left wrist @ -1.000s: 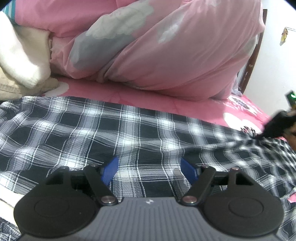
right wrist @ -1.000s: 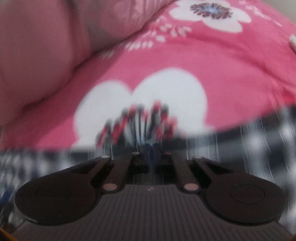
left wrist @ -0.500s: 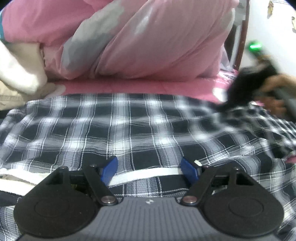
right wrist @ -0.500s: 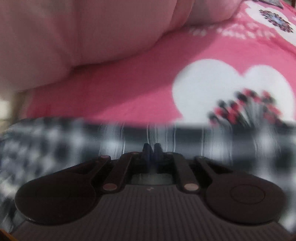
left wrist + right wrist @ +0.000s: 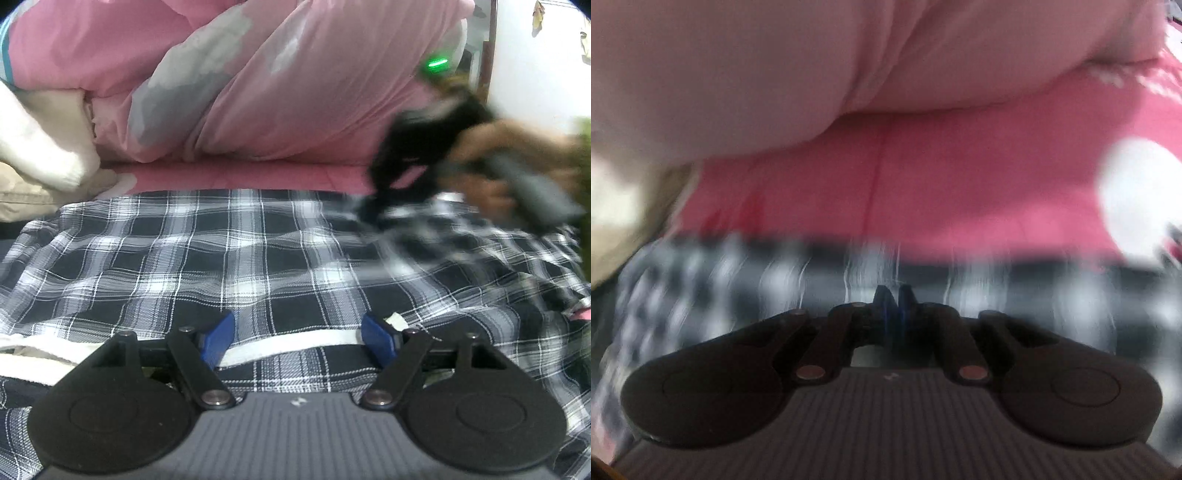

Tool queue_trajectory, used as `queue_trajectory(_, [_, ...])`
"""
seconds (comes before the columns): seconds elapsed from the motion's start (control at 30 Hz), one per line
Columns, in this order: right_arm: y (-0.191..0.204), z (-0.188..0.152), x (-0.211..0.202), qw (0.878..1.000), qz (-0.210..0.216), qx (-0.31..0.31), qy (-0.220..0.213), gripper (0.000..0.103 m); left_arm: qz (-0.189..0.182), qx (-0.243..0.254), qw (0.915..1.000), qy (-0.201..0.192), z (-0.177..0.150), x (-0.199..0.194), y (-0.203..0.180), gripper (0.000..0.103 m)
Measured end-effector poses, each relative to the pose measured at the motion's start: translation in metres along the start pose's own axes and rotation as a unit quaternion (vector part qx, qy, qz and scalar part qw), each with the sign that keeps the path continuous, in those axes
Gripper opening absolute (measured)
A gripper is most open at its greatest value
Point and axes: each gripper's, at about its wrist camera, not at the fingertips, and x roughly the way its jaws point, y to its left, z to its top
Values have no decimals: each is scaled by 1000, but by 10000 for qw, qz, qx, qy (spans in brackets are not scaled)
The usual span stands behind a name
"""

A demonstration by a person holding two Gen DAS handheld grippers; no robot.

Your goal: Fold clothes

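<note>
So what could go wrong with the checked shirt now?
1. The right gripper is shut on an edge of the shirt. Its pinch looks thin, so the cloth might slip out.
2. The left gripper is open and holds nothing down, so the whole shirt may slide instead of folding.
3. The shirt is already wrinkled, so the fold could come out crooked.

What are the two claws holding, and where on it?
The right claw is pinched shut on the far edge of the checked shirt. The left claw is open over the shirt's white band, holding nothing.
</note>
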Motion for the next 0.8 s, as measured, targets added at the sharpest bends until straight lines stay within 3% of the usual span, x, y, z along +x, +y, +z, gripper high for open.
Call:
queue_trajectory(0.1, [7,21,-8,9973,-186,333,-629,3,2,-81,10000,-42,-1,-1,4,77])
queue_trajectory(0.13, [13,18,-18,9977,-234,212,-608,5,4,-118,9999,-51,-2,-2,6,77])
queue_trajectory(0.17, [18,14,-27,9980,-252,93,-566,5,4,-149,9999,-40,-1,-2,8,77])
queue_trajectory(0.27, [35,-19,-54,9992,356,-198,25,6,42,-171,9998,-13,0,-1,6,77])
queue_trajectory(0.37, [62,-38,-34,9959,331,-692,470,6,95,-140,9999,-10,0,-1,5,77])
queue_trajectory(0.43, [72,-28,-7,9972,277,-615,334,5,109,-150,9998,-16,-1,-1,5,77])
queue_trajectory(0.5, [72,0,3,9988,402,-260,-90,5,90,-198,9998,-41,-2,-2,7,77])
queue_trajectory(0.6, [85,3,-6,9989,263,-352,-134,9,68,-281,9996,-58,-2,-2,12,77])
queue_trajectory(0.73, [123,-42,-43,9871,783,-1364,287,10,56,-356,9993,-36,-1,-3,14,77])
queue_trajectory(0.8, [144,-53,-32,9795,856,-1748,519,10,78,-403,9991,-46,-2,-4,15,77])
